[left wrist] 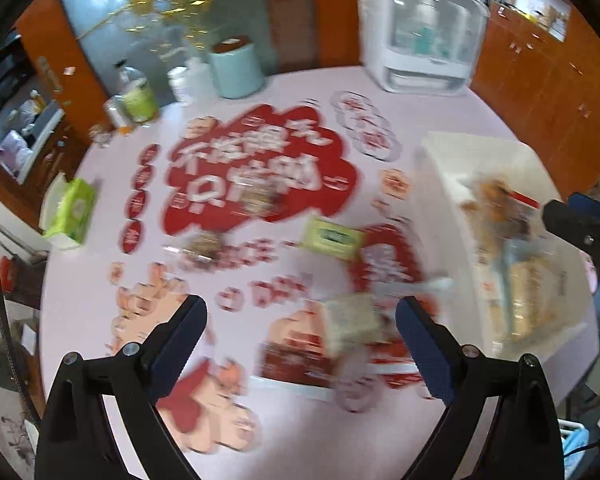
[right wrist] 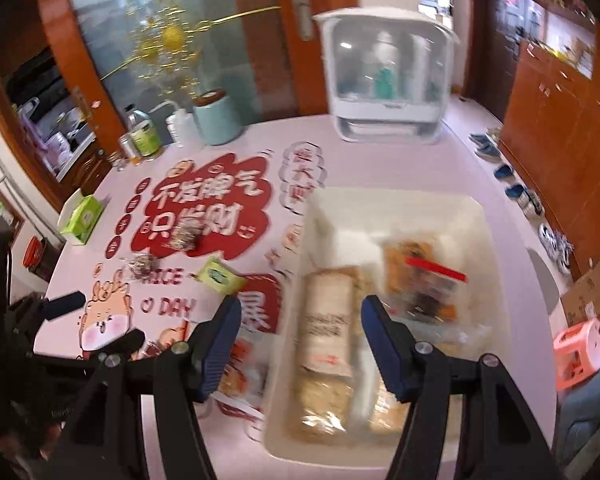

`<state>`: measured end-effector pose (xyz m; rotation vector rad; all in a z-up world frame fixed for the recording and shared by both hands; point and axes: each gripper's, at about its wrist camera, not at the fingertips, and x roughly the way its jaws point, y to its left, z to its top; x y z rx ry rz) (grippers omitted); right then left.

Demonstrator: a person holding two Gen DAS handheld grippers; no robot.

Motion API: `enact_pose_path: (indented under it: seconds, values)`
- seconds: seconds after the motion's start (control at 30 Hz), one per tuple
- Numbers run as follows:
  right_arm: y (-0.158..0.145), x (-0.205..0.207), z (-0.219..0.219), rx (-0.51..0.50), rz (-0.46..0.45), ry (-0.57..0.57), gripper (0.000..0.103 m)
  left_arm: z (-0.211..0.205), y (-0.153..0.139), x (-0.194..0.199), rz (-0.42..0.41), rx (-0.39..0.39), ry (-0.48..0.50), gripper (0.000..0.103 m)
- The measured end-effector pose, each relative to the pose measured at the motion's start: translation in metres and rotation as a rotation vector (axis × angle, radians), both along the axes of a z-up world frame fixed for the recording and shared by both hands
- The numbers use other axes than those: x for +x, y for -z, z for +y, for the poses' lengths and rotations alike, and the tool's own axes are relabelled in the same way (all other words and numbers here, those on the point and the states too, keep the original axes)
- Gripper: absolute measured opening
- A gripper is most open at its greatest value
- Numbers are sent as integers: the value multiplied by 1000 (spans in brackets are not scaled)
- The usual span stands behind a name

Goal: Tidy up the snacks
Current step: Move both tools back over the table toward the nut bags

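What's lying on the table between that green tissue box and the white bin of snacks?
In the right wrist view, two dark snack packets and a green packet lie between the tissue box and the bin.

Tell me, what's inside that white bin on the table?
The white bin holds wrapped snacks: a long pale packet, an orange bag with a red stripe and more clear-wrapped pieces near the front. Blur hides what they are, and anything beneath them is covered.

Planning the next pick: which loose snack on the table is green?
The flat green packet beside the white bin; the two snacks farther out are brownish, in clear wrappers.
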<state>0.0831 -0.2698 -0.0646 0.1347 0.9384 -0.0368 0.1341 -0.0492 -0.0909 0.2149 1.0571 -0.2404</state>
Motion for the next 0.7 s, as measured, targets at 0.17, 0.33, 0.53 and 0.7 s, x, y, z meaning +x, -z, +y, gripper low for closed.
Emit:
enact_pose_path:
  seconds: [0.17, 0.33, 0.53, 0.7]
  values:
    - [-2, 42, 57, -17, 4, -74, 63, 51, 6, 39, -30, 53, 13, 95]
    - [15, 96, 102, 8, 60, -122, 63, 87, 31, 84, -4, 62, 54, 95]
    - [64, 177, 139, 85, 178, -120, 63, 106, 83, 131, 105, 22, 146, 95]
    - [118, 228, 157, 147, 291, -93, 63, 104, 116, 144, 154, 26, 239, 95]
